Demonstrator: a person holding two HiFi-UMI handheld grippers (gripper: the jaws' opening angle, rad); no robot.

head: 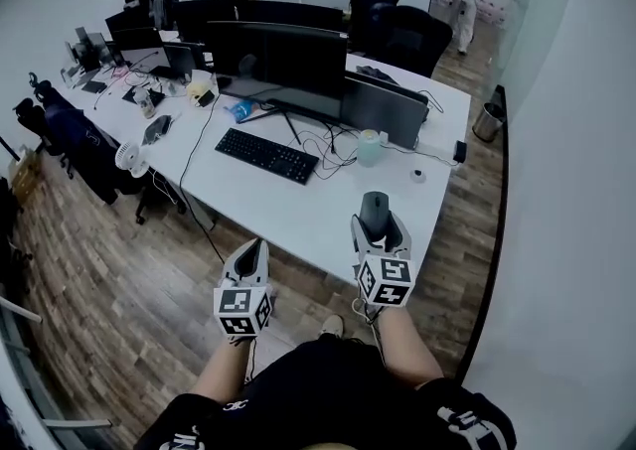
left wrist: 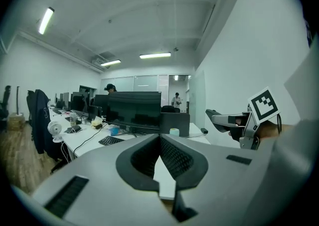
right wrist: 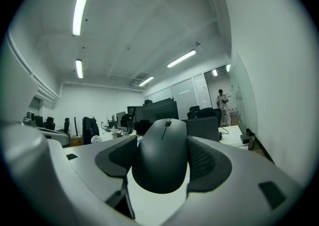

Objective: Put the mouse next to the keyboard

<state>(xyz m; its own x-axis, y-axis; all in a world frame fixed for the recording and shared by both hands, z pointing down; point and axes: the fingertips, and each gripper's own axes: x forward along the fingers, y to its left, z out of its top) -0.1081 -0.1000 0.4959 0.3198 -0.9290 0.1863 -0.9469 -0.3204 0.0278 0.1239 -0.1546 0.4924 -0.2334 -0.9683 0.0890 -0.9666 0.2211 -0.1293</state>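
While the right gripper (head: pixel 378 231) clamps the mouse (head: pixel 374 208) at the desk's (head: pixel 298 220) near edge — bare tabletop lies between it and the keyboard (head: pixel 266 155) — the left gripper (head: pixel 254 251) hangs closed, holding nothing, just short of that edge.

Matte black computer mouse (right wrist: pixel 162 155) clamped level in the right claw (head: pixel 379 227) above the near edge of the white worktop (head: pixel 288 215); flat black keyboard (head: pixel 266 155) lies well apart, angled.

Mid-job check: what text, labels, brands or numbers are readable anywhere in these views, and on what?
No readable text in any view.
Left marker cube, right marker cube: square patterns only, no letters.
White print on the person's dark clothing: too blurred to read.
Mouse, keyboard, monitors: no legible label.
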